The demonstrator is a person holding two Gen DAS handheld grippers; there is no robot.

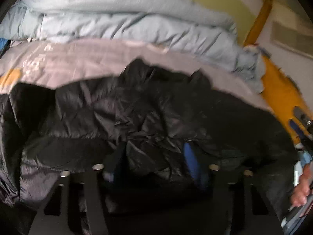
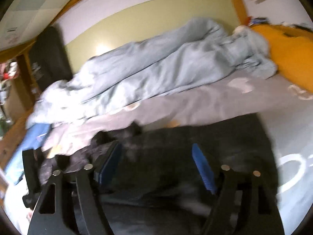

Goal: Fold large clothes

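A black puffer jacket (image 1: 137,107) lies crumpled on the grey bed sheet (image 1: 78,62) and fills the lower half of the left wrist view. My left gripper (image 1: 153,152) points down into it, and a bunched fold of the jacket fills the gap between its pads. In the right wrist view the jacket (image 2: 176,143) lies flatter and blurred. My right gripper (image 2: 156,156) hovers just over it with its blue pads (image 2: 203,168) wide apart and nothing pinched between them. The right gripper's tip (image 1: 301,119) and a hand (image 1: 301,188) show at the left view's right edge.
A rumpled light blue duvet (image 2: 156,68) lies along the far side of the bed against the green wall. An orange pillow (image 2: 293,54) sits at the right end. A blue cloth (image 2: 37,135) lies at the left, near the wooden bed frame (image 2: 11,141).
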